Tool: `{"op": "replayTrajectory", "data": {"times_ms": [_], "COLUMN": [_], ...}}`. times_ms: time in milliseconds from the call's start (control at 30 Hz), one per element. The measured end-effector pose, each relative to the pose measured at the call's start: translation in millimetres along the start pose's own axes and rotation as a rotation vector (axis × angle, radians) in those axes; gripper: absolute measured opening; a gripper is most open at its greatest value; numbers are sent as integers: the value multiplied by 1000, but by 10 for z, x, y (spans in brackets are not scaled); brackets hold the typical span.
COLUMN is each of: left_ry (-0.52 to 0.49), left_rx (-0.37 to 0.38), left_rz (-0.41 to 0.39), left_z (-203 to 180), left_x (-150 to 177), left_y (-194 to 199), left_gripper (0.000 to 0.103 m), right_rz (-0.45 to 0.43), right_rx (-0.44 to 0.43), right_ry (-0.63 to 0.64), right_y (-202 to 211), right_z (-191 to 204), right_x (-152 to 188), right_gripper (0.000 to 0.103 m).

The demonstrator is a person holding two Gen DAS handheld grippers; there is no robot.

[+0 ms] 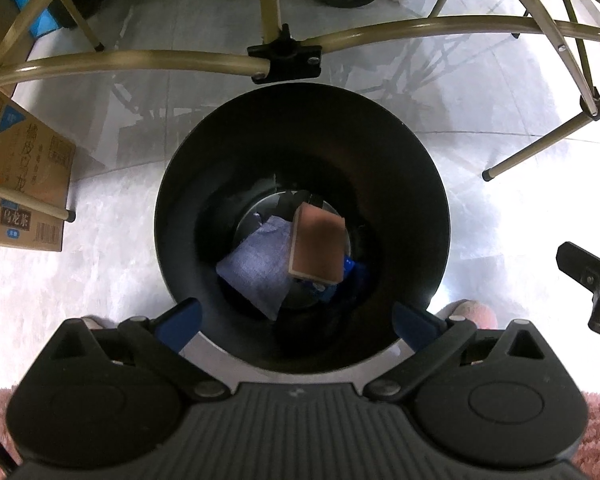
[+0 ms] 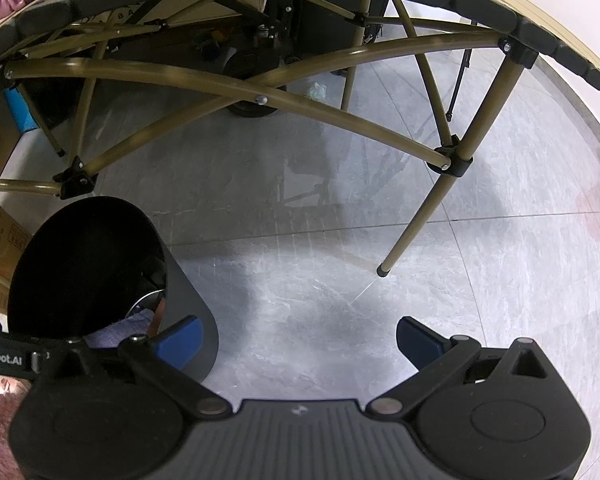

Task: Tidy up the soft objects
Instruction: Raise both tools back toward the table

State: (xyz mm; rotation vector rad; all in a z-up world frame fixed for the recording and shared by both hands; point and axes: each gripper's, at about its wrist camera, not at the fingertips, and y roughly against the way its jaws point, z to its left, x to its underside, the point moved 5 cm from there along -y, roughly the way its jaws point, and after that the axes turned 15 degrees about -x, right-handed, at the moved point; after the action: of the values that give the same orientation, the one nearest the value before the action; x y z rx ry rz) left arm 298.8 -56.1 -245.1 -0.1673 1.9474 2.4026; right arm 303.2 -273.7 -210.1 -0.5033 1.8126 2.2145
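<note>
the left gripper (image 1: 298, 322) hangs directly over the mouth of a black bin (image 1: 180, 184) that stands on the grey tiled floor (image 1: 112, 240), its jaws spread wide apart and empty, the blue pads sitting just above the bin's near rim. deep inside, well below the jaws and between them in the left wrist view, a brown sponge (image 1: 318, 246) lies tilted on top of a pale blue cloth (image 1: 256, 264), with something darker blue beside them that is too shadowed to make out. the right gripper (image 2: 298, 338) is off to the right of the bin (image 2: 188, 300), over bare floor (image 2: 340, 260), its jaws also wide apart and holding nothing. the folding table's tan legs (image 2: 420, 216) stand beyond the bin, and a cardboard box (image 1: 20, 184) sits to its left.
</note>
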Motion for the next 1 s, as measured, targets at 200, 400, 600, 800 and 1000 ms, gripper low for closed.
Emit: {"op": "replayTrajectory", "data": {"times_ms": [200,400,600,800,1000], "left_ry": [9,1,16,36,73], "left_rx": [5,21,38,45,68], "left_rz": [-39,-125,-181,-315,-410], "left_z": [66,116,208,350,489], "left_x": [49,93,127,190,223], "left_y": [130,359,514,868,1181], "left_gripper": [103,103,103,103,103], "right_rz": [-6,-38,-93,-170,-285], "right_rx": [1,-16,-37,-63,-88], "right_ry": [10,46,88,102,104], "right_y": [22,118,283,520,896], "right_z": [18,128,273,350,394], "right_x": [4,-1,25,14,-87], "right_gripper": [103,103,103,103,103]}}
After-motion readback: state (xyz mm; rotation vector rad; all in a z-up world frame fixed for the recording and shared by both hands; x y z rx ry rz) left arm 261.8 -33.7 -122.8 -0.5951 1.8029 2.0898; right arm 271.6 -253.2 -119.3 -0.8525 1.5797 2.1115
